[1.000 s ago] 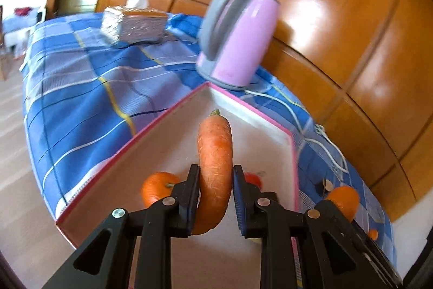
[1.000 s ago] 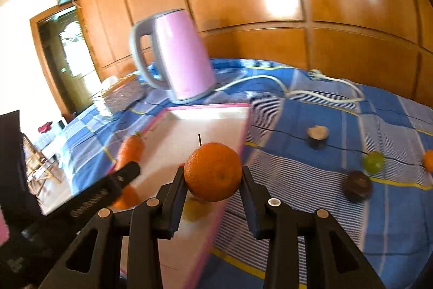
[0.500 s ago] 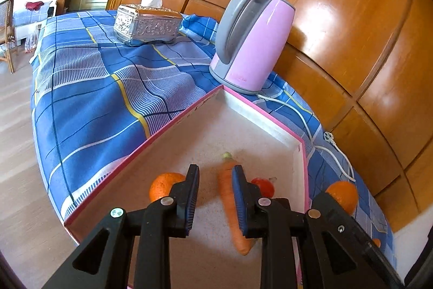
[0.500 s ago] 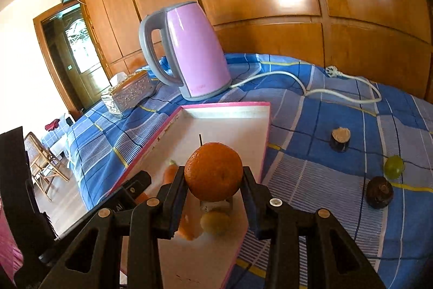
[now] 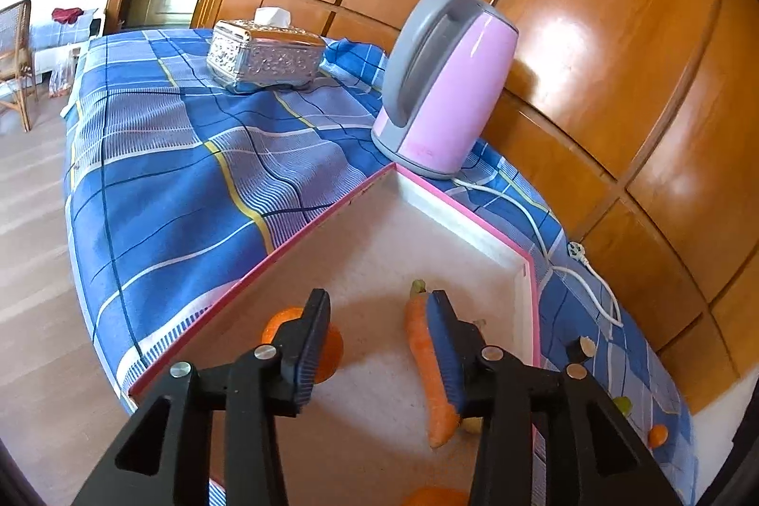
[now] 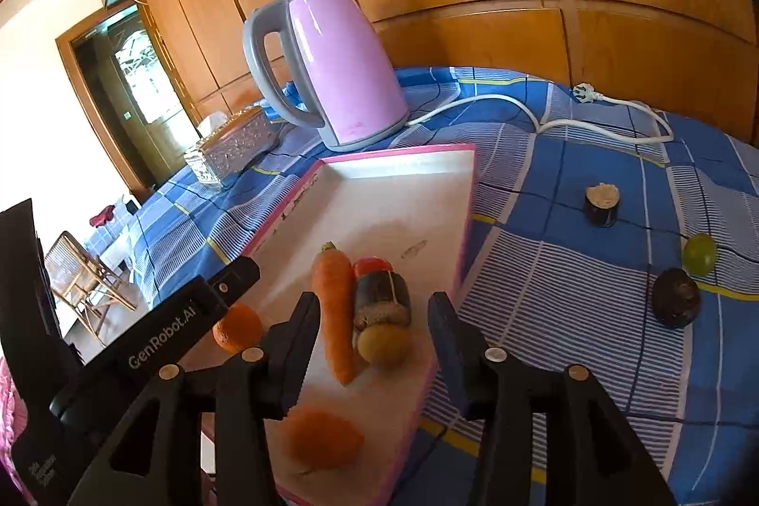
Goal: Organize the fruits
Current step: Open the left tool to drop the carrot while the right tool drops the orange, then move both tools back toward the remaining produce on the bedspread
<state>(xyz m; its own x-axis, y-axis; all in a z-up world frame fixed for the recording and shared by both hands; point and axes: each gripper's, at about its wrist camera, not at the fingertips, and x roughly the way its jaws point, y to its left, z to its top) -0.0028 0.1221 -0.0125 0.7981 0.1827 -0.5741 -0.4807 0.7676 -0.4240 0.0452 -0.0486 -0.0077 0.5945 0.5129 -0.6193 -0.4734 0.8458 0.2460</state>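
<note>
A pink-rimmed white tray [image 5: 455, 216] [image 6: 403, 164] lies on the blue checked cloth. In it lie a carrot [image 5: 424, 359] [image 6: 334, 302], an orange [image 5: 327, 347] [image 6: 235, 328], a second, blurred orange [image 6: 322, 435] near the front, a dark eggplant piece [image 6: 382, 297], a red tomato [image 6: 372, 266] and a small yellowish fruit [image 6: 382, 345]. My left gripper [image 5: 377, 345] is open and empty above the tray, with the carrot beside its right finger. My right gripper [image 6: 374, 345] is open and empty above the tray's near end.
A pink kettle [image 5: 441, 84] [image 6: 332, 65] stands behind the tray, its white cord [image 6: 545, 117] trailing right. A silver tissue box [image 5: 265, 55] sits far left. On the cloth to the right lie an eggplant piece [image 6: 601, 205], a green fruit [image 6: 698, 253] and a dark avocado [image 6: 676, 303].
My left gripper opened and let the carrot go into the tray. My right gripper opened and dropped its orange into the tray's near end.
</note>
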